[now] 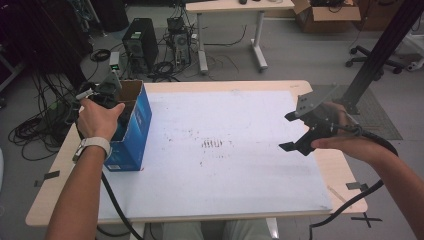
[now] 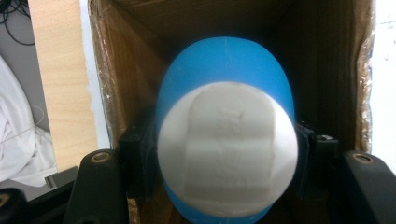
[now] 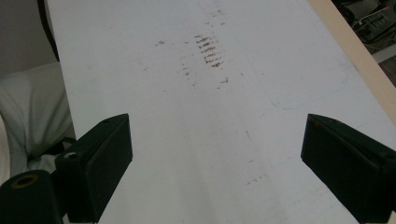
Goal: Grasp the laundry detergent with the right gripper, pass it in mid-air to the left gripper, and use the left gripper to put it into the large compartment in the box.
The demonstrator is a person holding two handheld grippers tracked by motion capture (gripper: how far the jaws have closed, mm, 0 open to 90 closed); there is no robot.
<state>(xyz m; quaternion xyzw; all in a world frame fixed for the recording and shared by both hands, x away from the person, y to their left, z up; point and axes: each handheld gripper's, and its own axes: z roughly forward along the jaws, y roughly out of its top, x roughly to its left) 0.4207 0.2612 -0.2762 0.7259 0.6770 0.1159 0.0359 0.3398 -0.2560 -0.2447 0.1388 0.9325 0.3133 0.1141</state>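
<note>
A blue carton (image 1: pixel 134 125) with an open top stands at the table's left edge. Its brown inside (image 2: pixel 126 74) shows in the left gripper view. My left gripper (image 1: pixel 106 91) hangs over the open top, shut on a rounded blue object with a white foam face (image 2: pixel 227 149). The object points down into the carton. Over the right side of the table, my right gripper (image 1: pixel 289 131) is held above the white sheet. Its jaws stand wide apart with nothing between them, and its own view (image 3: pixel 215 163) looks down on the sheet.
A white sheet (image 1: pixel 240 165) covers most of the wooden table and bears brown marks (image 1: pixel 212 144) near its middle. Beyond the table's far edge are a computer tower (image 1: pixel 140 44), tangled cables, a desk leg and a black slanted post (image 1: pixel 380 50).
</note>
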